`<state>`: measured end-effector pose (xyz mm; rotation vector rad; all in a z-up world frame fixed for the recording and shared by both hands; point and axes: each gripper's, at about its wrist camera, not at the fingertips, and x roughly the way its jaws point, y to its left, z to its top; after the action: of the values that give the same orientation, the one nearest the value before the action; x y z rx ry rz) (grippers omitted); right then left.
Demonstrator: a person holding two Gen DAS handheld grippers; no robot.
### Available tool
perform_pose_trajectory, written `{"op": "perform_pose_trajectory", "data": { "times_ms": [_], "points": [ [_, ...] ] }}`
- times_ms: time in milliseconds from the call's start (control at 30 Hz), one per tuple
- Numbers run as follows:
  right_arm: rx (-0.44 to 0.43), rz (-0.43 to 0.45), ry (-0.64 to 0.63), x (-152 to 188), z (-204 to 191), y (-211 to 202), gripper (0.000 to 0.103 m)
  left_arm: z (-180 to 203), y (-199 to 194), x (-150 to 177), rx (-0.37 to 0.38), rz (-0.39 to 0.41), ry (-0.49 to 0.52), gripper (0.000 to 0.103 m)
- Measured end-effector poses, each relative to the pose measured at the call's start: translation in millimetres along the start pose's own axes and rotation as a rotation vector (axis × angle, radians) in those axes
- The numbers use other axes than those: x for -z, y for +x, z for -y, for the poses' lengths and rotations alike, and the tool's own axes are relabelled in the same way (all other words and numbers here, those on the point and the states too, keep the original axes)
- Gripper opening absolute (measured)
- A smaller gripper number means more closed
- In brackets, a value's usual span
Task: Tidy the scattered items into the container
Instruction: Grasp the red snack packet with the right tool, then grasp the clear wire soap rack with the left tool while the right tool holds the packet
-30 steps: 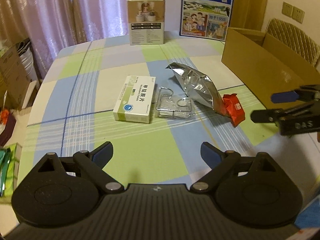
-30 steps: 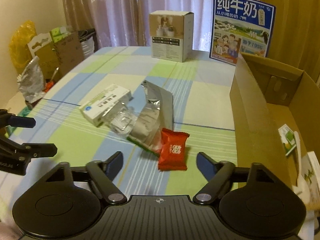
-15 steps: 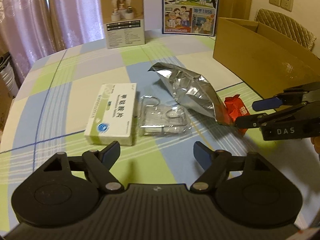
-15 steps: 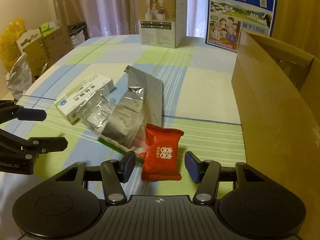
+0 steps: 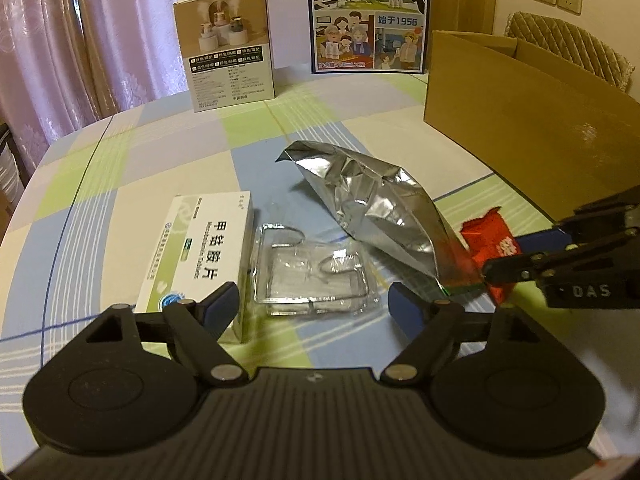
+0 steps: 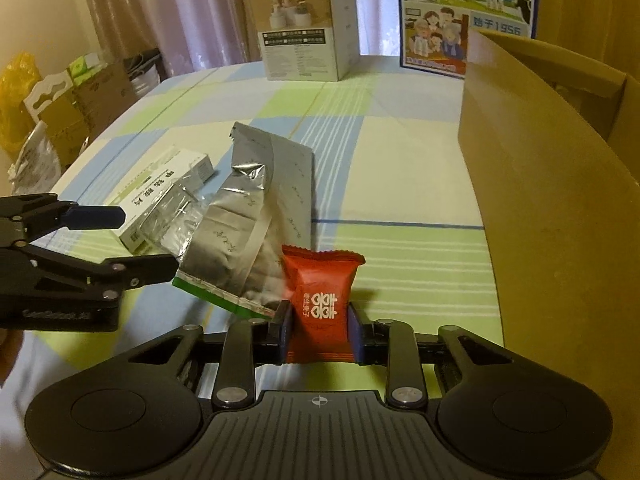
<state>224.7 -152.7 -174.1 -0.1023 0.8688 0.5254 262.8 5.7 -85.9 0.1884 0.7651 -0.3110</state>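
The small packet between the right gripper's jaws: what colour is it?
Red, with white characters; the packet shows best in the right wrist view.

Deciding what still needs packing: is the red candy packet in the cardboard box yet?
Not yet. The red candy packet lies on the tablecloth outside the cardboard box, between the closing right gripper pads.

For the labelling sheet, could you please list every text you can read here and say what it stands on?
"从小喝的奶" and "始于1956": blue milk poster.
"甲钴胺片": white and green cardboard medicine box; its smaller print is too blurred.
"DAS": black body of the right gripper.
Red foil candy packet: white double-happiness sign; small characters beside it unreadable.
Beige humidifier carton: print too small.
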Motion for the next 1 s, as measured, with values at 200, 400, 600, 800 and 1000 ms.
{"op": "perform_pose_trajectory", "data": {
  "times_ms": [200, 400, 600, 800, 1000],
  "points": [
    [0.001, 0.006, 0.001, 1.2, 0.4, -1.3, 0.025, 3.5, 13.6, -7.2, -0.006, -0.005, 0.01, 0.081],
    [0.005, 0.006, 0.017, 1.8, 4.5, -2.3, 0.025, 9.1, 23.9, -11.4, -0.032, -0.013, 0.045, 0.077],
    [-0.011, -0.001, 0.026, 5.2, 4.1, -9.5, 0.025, 10.3, 13.2, -6.7, -0.041, -0.056, 0.041, 0.065],
    [-0.057, -0.062, 0.051, 15.3, -3.8, -22.2, 0.025, 16.5, -31.4, 19.7, 0.005, -0.1, 0.027, 0.046],
    [-0.033, -0.077, 0.016, 22.5, -13.6, -25.4, 0.025, 17.5, -55.6, 38.9, -0.022, -0.039, 0.078, 0.078]
  ]
}}
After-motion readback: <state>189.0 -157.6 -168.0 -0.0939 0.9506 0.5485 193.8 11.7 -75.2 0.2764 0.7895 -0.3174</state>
